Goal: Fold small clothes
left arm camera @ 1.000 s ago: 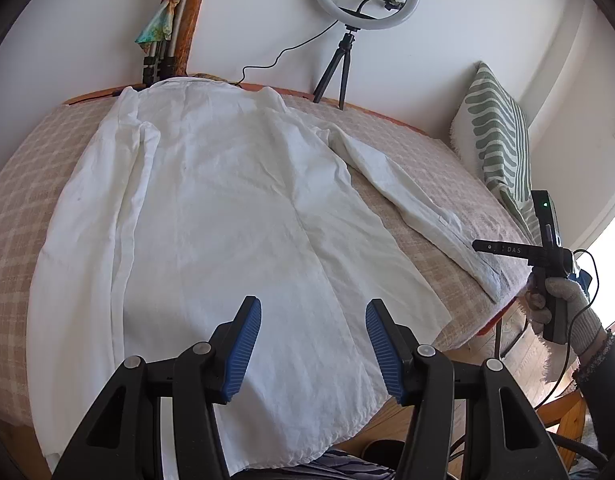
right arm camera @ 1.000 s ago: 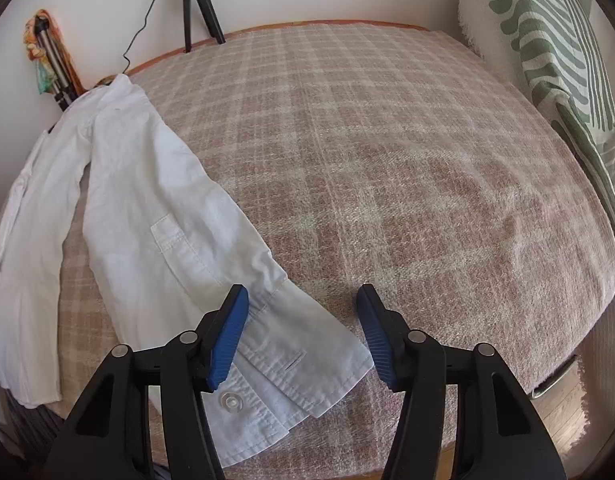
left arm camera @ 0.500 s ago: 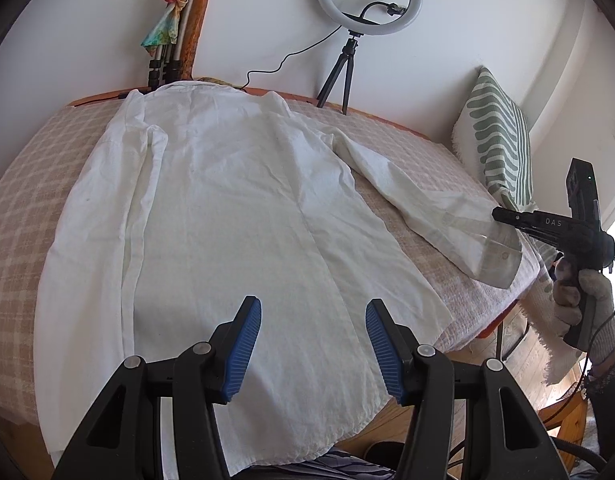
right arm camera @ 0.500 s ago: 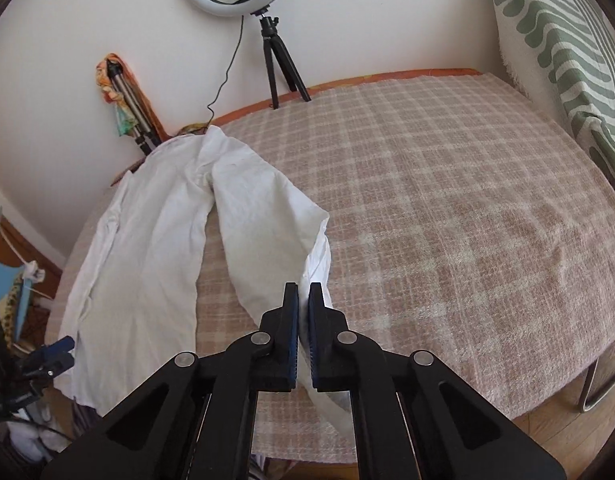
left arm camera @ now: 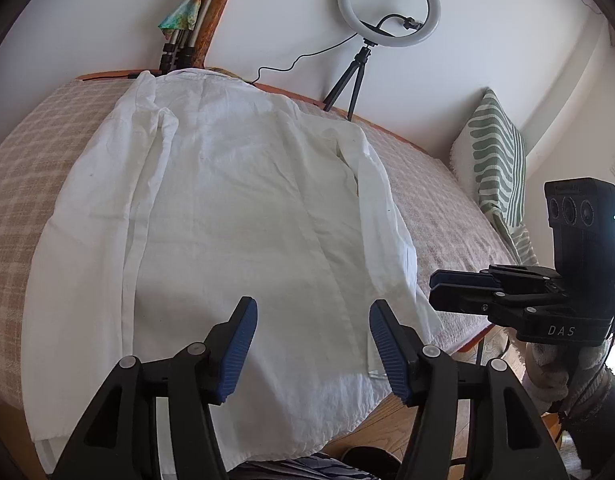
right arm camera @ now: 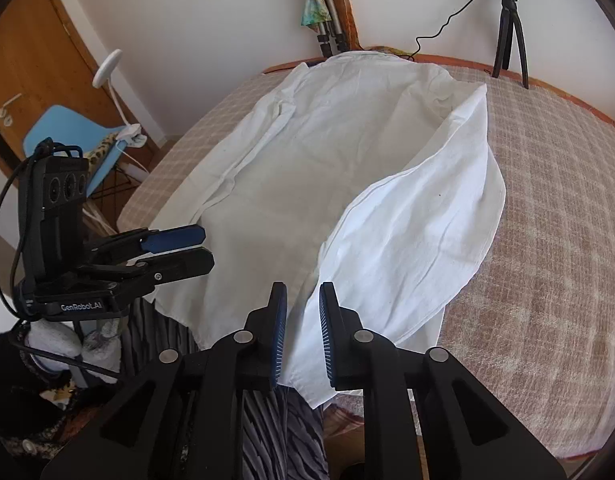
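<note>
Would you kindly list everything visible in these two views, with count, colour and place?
shirt: one, white, spread on the bed, both sleeves folded along its sides
bed cover: one, pink-beige check, under the shirt
ring light: one, white on a black tripod, by the wall
pillow: one, green and white, at the bed's far end
chair: one, blue, near the door
folded tripods: a bundle against the wall
left hand-held gripper: black, blue pads, open
right hand-held gripper: black, open, empty

Bedroom at home. I work over a bed (left arm camera: 447,208) under a pink checked cover. By the wall behind the bed: ring light (left arm camera: 388,3) on tripod, striped pillow (left arm camera: 495,164). Left of the bed: wooden door (right arm camera: 31,60), blue chair (right arm camera: 63,136).
</note>
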{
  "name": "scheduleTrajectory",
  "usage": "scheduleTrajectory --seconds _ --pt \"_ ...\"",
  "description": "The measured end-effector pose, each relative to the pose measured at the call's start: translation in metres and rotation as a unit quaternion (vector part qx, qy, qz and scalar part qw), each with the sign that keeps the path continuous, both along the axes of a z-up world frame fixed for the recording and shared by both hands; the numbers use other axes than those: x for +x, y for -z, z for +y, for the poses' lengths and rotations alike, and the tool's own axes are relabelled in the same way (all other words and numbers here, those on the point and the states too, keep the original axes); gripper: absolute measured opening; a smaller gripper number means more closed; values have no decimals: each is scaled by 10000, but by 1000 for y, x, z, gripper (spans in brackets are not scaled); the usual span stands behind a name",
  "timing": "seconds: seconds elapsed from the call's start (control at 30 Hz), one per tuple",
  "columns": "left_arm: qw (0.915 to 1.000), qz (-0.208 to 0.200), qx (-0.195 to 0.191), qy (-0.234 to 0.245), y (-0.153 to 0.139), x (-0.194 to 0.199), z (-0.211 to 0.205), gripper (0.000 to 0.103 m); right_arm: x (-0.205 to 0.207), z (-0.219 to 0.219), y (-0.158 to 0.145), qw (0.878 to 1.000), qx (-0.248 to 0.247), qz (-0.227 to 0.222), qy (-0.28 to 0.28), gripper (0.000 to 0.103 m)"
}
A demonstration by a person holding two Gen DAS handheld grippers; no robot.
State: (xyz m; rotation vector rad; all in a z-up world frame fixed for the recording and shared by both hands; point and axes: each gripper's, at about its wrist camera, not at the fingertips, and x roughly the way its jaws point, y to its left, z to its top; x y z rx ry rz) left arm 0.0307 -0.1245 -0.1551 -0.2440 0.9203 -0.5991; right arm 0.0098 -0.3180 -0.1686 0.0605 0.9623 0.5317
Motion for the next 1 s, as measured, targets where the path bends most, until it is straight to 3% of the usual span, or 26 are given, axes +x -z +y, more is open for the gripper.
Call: scheduleTrajectory --seconds 0.07,0.2,0.33,0.47,0.57,0.83,0.9,0.93,1.0 --pt "9999 33 -58 90 3 0 -6 62 0 -7 -5 9998 194 -26 -80 34" --pt "9996 71 -41 274 9 3 -23 65 12 -31 -30 9983 528 -222 69 34" --pt "9991 40 203 377 18 14 -42 65 54 -57 -50 9971 320 -415 549 37" --pt "9984 82 370 419 29 28 -56 63 117 -77 -56 9951 226 -299 910 43" --pt "9980 199 376 460 37 36 -63 54 166 -84 -53 9933 -8 -156 1145 44" --pt "9982 272 241 483 47 50 -68 3 273 -104 -14 9817 197 664 1776 44" --pt "9982 312 160 487 46 51 -68 1 288 -100 -6 9808 124 760 1793 43" --pt "9983 307 136 484 46 50 -67 1 294 -98 -4 9810 83 778 1776 40" --pt "9982 322 87 493 44 48 -66 0 301 -91 -1 9814 -14 815 1737 11"
